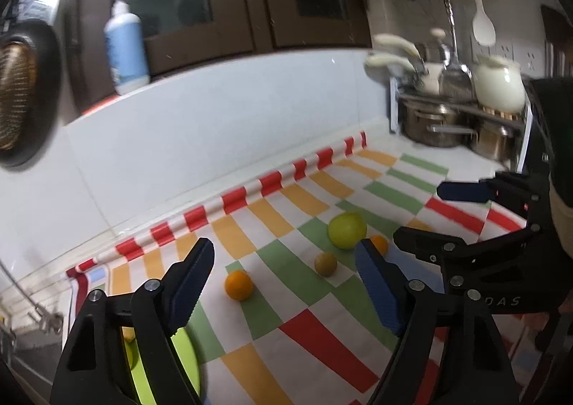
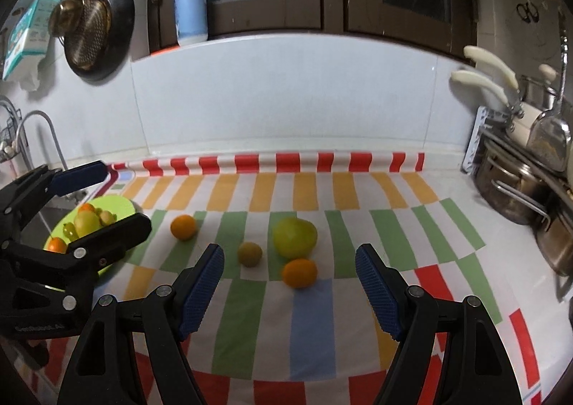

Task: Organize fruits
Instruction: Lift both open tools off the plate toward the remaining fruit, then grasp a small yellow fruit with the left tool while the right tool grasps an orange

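Note:
Four fruits lie loose on the striped cloth (image 2: 311, 326): an orange (image 2: 183, 226), a brown kiwi (image 2: 250, 254), a big green fruit (image 2: 294, 233) and a second orange (image 2: 299, 273). At the cloth's left end a green plate (image 2: 121, 206) holds several fruits (image 2: 86, 222). My right gripper (image 2: 290, 283) is open above the cloth, just short of the kiwi and the second orange, holding nothing. My left gripper (image 1: 286, 283) is also open and empty, by the plate (image 1: 182, 358) and short of the first orange (image 1: 239, 285). The kiwi (image 1: 326, 264) and green fruit (image 1: 347, 230) lie beyond it.
A rack of steel pots (image 2: 515, 186) stands at the right end of the counter. A sink and faucet (image 2: 35, 133) are at the left. The white tiled wall (image 2: 286, 100) backs the cloth, with a pump bottle (image 2: 190, 7) on its ledge and a pan (image 2: 93, 29) hanging.

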A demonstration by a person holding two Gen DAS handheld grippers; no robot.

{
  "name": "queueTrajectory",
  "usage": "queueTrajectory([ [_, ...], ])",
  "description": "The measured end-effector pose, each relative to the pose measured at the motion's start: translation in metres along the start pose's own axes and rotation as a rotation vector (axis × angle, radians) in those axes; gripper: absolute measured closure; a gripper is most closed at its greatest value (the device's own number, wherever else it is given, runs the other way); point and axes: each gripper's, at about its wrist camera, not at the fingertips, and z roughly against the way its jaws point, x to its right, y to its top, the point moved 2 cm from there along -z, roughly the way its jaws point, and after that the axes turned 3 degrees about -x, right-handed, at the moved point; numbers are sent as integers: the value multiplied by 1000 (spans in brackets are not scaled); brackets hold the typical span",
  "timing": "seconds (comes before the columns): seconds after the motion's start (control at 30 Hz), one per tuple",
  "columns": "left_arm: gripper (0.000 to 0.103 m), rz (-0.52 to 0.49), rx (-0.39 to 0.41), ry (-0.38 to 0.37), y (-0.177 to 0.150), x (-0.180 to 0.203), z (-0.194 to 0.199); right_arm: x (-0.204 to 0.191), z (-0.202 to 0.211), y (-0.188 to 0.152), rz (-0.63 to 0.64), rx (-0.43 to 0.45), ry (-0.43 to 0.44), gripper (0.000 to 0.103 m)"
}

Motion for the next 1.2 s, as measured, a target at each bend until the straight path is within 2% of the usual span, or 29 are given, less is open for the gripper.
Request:
queueTrajectory([
  [0.1,31,-32,-37,-33,-5,1,-19,0,-13,-4,13,-21,-2,27],
  [0.37,43,-87,-127,-113,-18,7,-66,4,-55,-13,10,-116,20,38],
  [0.5,52,-103,-159,-146,-21,10,-83,8,-74,-18,-4,-163,31,44],
  [0.67,53,-96,-185,-184,-22,12,-98,11,-91,-21,-9,-201,36,49],
  [0.8,55,-97,-202,-202,-22,16,-108,14,-97,-22,-10,-215,44,53],
  [0.83,55,-96,-209,-209,-22,17,-110,14,-98,-23,-10,-220,48,59],
  [0.9,55,-95,-218,-224,-21,20,-114,18,-103,-23,-20,-237,67,65],
  [1.07,60,-88,-247,-234,-19,25,-125,24,-98,-23,-35,-221,54,66],
  [1.2,69,-76,-265,-238,-17,29,-132,30,-92,-24,-44,-211,26,65],
])
